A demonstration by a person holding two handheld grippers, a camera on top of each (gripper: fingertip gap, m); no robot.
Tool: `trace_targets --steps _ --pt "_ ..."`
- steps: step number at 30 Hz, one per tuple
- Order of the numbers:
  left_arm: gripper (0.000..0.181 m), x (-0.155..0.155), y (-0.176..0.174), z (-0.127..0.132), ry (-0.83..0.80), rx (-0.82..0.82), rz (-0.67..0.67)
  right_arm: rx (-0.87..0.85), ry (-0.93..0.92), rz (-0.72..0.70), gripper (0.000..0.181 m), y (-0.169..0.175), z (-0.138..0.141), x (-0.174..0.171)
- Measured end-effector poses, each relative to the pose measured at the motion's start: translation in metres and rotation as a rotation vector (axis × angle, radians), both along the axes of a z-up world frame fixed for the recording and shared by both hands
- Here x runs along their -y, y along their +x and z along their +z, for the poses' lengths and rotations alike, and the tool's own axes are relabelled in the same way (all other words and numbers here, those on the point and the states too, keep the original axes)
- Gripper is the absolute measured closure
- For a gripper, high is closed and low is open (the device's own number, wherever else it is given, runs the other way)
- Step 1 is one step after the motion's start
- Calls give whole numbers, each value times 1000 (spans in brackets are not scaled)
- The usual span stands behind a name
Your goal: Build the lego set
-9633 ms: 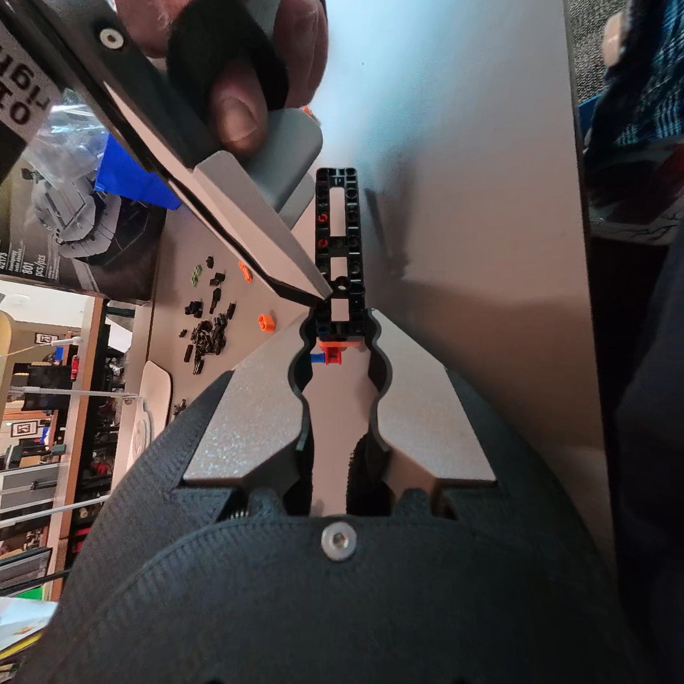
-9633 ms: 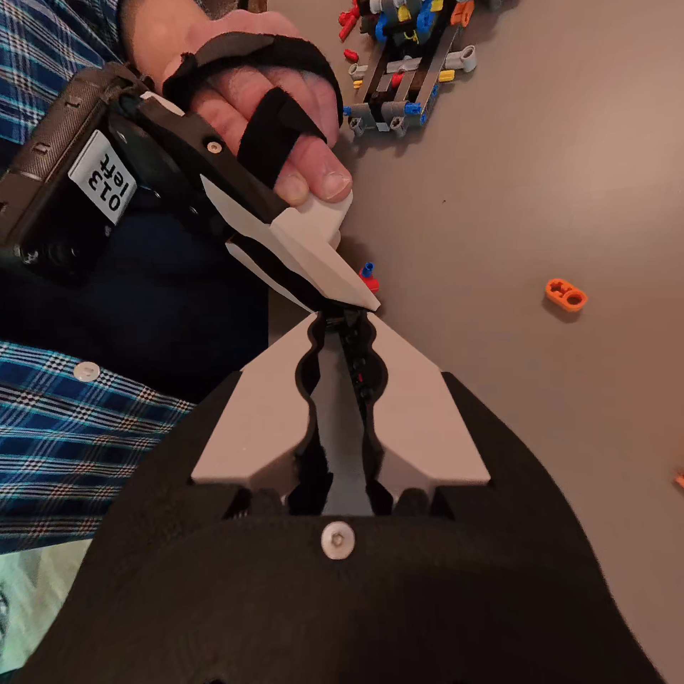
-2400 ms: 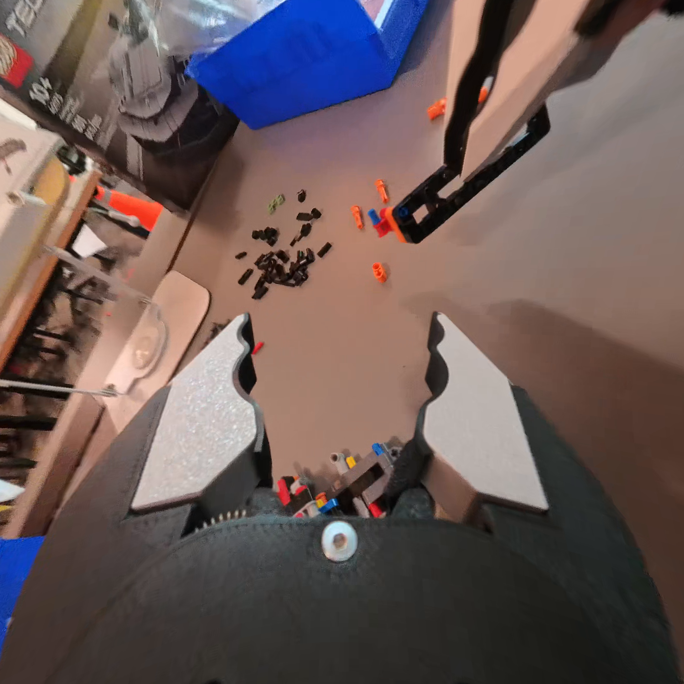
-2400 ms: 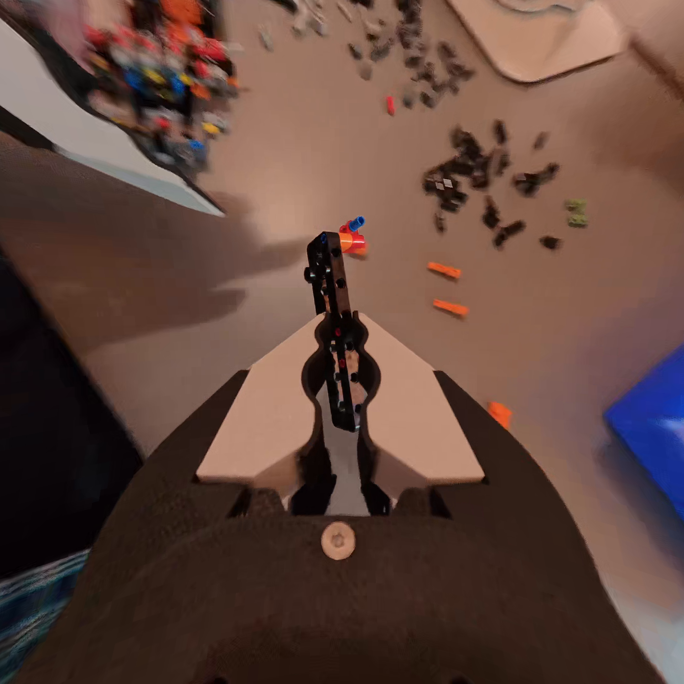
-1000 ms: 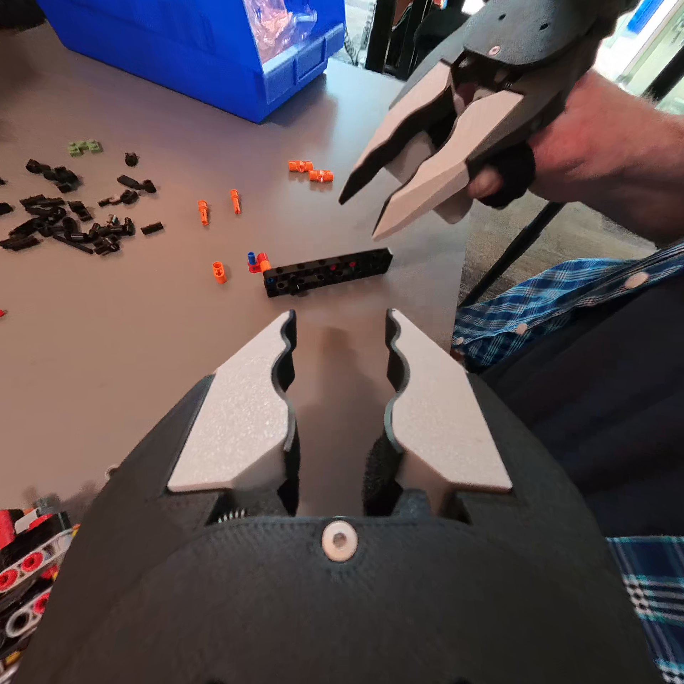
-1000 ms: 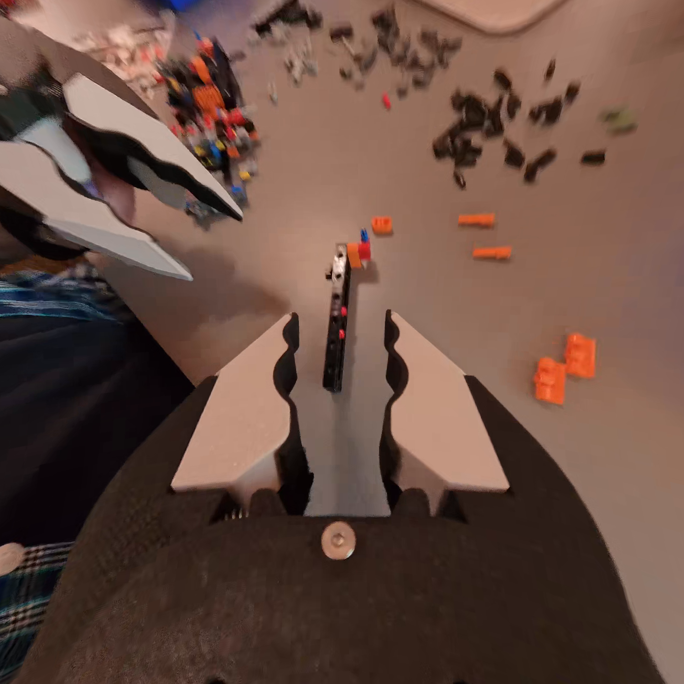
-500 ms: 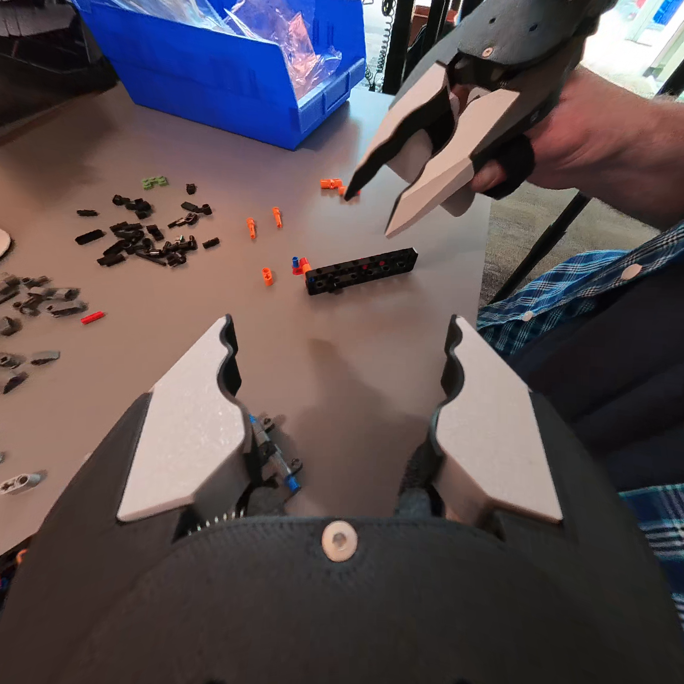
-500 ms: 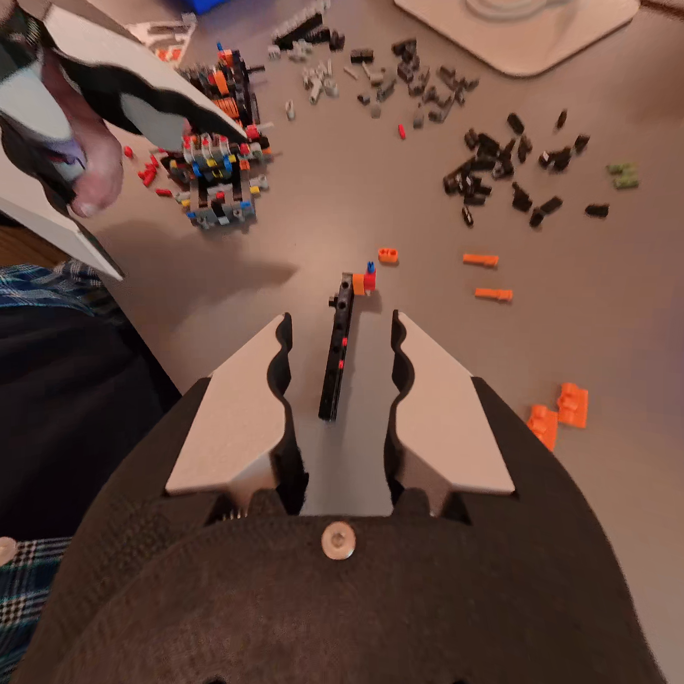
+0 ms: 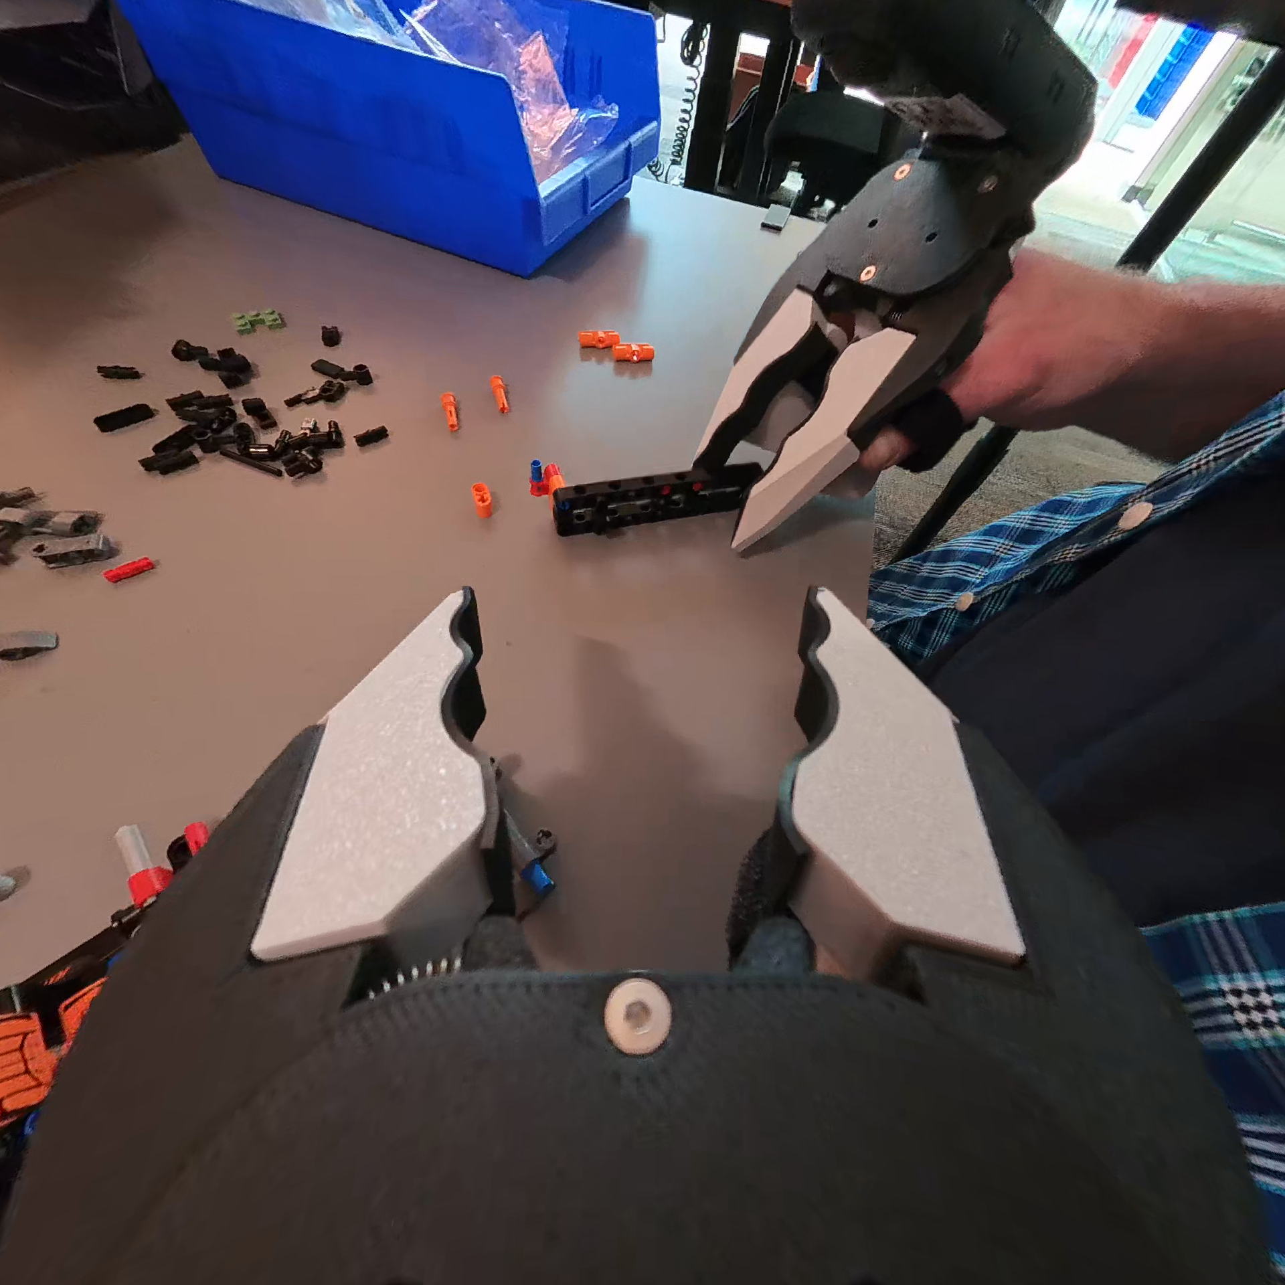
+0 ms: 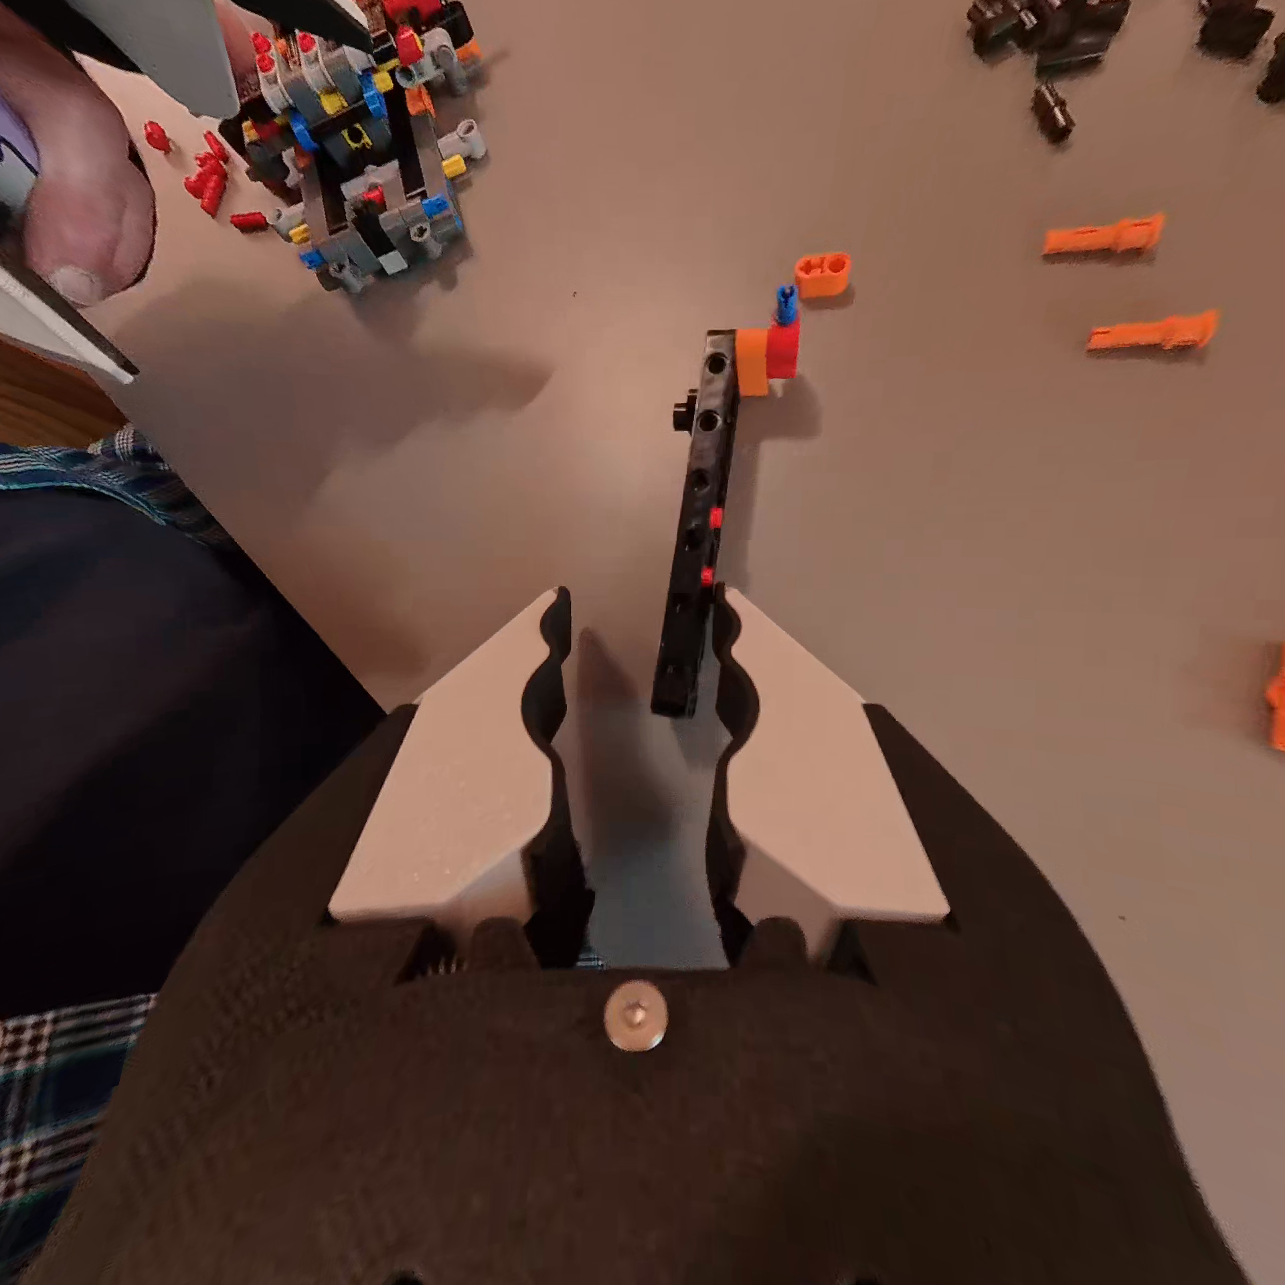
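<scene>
My left gripper (image 9: pixel 636 619) hangs above the grey tabletop (image 9: pixel 278 626) with its jaws spread wide and nothing between them. Under its left finger I can see the edge of the partly built grey, black and multicoloured lego model (image 10: pixel 361 160), which sits on the table at my near left beside a scatter of small red pins (image 10: pixel 205 177).

Further left on the table lie loose grey pieces (image 9: pixel 66 532), then a heap of small black connectors (image 9: pixel 236 424), with the big blue plastic bin (image 9: pixel 417 118) holding clear bags behind them. Moving right I see two orange axle pins (image 9: pixel 473 403), a short orange connector (image 9: pixel 481 499) and a pair of orange blocks (image 9: pixel 615 345).

The long black lego beam (image 9: pixel 650 499), with an orange, red and blue end piece, lies flat on the table near its front edge. My right gripper (image 10: pixel 640 594) is lowered over the beam's near end, jaws apart: the beam runs up between the fingers, hard against the right finger (image 10: pixel 786 709) and clear of the left one. The grip is not closed on it.

Half a second ago the right gripper was higher, above the beam; now its tips reach down either side of it. My left jaws are about as wide as they were then, after being much narrower a second ago.
</scene>
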State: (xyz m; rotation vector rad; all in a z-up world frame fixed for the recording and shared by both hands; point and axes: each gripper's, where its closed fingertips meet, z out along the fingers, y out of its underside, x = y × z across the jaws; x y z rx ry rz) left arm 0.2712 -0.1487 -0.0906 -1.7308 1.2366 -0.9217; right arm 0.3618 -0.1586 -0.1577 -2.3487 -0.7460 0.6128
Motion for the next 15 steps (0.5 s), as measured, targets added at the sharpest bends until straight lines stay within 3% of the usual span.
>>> trace_targets --steps 5,15 --pt "90 0 -3 3 -10 20 -1 -29 -10 18 138 -20 1 3" --pt "90 2 -2 4 -24 37 -12 -60 -18 14 136 -24 2 11"
